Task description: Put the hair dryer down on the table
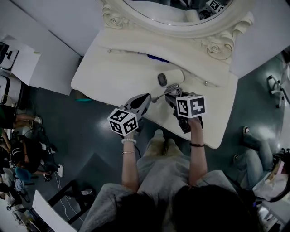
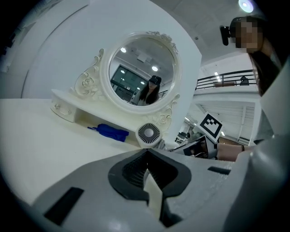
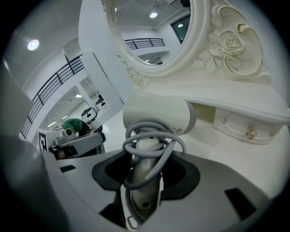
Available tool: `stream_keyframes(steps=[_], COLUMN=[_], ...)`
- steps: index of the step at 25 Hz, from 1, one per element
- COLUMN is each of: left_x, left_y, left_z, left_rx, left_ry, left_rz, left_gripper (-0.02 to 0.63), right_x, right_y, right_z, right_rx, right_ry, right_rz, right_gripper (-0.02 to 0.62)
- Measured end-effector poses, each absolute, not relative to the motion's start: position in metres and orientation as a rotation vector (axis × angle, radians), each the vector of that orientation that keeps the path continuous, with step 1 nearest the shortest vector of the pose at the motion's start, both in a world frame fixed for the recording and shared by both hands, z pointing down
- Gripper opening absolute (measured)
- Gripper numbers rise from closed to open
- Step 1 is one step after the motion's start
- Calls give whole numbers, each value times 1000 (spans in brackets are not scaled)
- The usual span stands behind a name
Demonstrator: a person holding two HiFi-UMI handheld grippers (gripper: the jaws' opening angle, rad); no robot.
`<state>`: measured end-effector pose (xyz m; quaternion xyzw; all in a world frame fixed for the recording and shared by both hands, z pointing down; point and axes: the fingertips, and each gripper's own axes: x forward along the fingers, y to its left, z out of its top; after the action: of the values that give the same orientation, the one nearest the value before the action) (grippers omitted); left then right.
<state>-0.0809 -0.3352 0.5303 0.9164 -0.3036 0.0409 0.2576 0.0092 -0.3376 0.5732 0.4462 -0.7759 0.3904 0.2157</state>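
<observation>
A cream hair dryer [image 1: 171, 78] hangs just above the white dressing table [image 1: 113, 68], its round rear grille [image 2: 149, 133] facing my left side. My right gripper [image 1: 172, 96] is shut on its handle [image 3: 144, 181], and the grey cord [image 3: 152, 140] is looped around that handle. The barrel [image 3: 156, 113] points at the mirror's base. My left gripper [image 1: 148, 99] sits left of the dryer, its jaws closed on a thin cream piece [image 2: 152, 192] that looks like the cord's loose end; a thin line runs from its tip to the dryer.
An ornate oval mirror [image 1: 176, 13] stands at the table's back above a shelf with small drawers [image 3: 248, 131]. A blue object [image 2: 108, 131] lies under that shelf. People and gear crowd the floor at left [image 1: 18, 136]; another person's feet are at right [image 1: 247, 131].
</observation>
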Motion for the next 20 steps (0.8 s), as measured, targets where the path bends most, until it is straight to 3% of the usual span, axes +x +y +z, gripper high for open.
stream_keyframes(steps=[20], left_x=[-73], left_y=[-354], left_z=[565], left_rx=[2401], left_ry=[-780], left_rz=[144], left_gripper=[5], right_x=[9], right_y=[-356], right_z=[610], right_rx=[1156], right_ry=[-2015], right_rz=[1022], right_gripper=[189])
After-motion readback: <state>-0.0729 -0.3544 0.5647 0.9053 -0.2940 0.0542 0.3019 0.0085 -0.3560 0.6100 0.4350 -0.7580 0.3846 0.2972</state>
